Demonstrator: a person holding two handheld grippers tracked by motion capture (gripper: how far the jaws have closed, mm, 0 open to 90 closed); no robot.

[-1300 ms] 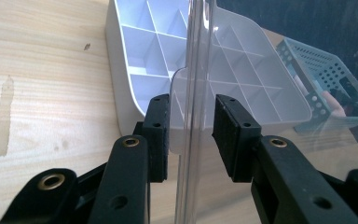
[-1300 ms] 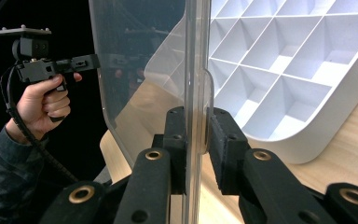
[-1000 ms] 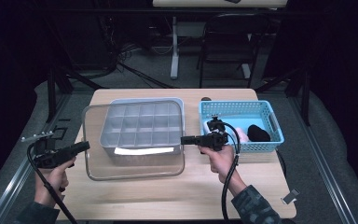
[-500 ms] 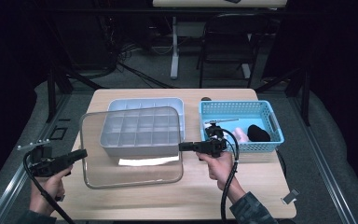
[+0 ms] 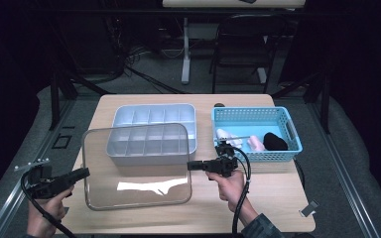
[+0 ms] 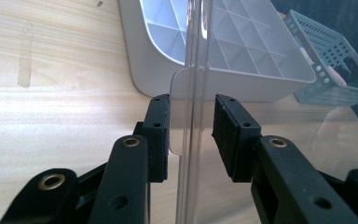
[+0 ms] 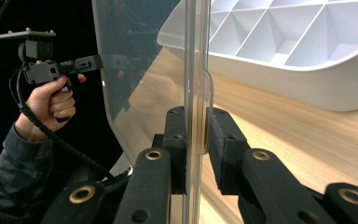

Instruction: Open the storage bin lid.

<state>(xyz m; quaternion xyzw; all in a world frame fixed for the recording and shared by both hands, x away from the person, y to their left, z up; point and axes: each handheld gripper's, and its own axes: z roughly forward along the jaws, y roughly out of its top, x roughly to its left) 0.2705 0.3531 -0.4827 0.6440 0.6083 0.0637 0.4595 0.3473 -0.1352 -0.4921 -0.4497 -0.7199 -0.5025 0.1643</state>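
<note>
High view: clear lid [image 5: 136,166] is held flat between both grippers, over the front half of the bench [image 5: 273,198]. Its far edge overlaps the near rows of the grey compartment tray [image 5: 154,126]. Left gripper [image 5: 82,173] meets the lid's left edge, right gripper [image 5: 191,165] the right edge. Blue basket [image 5: 255,116] sits just right of the tray, with a black item [image 5: 275,141] and pale pink items [image 5: 255,145] inside; can't tell what they are. Cable loops down from each gripper.

Left gripper view: left gripper [image 6: 191,128] straddles the lid [image 6: 261,116] at a small tab on its rim. Left pad lies against the tab; right pad [image 6: 230,130] stands visibly off the rim, so the jaws are part way apart around the edge, not fully pinched. Grey tray [image 6: 223,60] sits just behind the lid, blue basket [image 6: 326,60] beyond it at the far right. Bench [image 6: 51,84] is bare wood on the left.

Right gripper view: right gripper [image 7: 196,140] is clamped on the lid [image 7: 140,60] rim, both pads pressed tight on the edge and its tab. Lid runs edge-on straight up the frame. Tray [image 7: 298,60] is on the right, resting on the bench [image 7: 307,140]. Through the plastic, the person's other hand [image 7: 51,105] grips the left gripper [image 7: 100,60] at the far edge of the lid.
</note>
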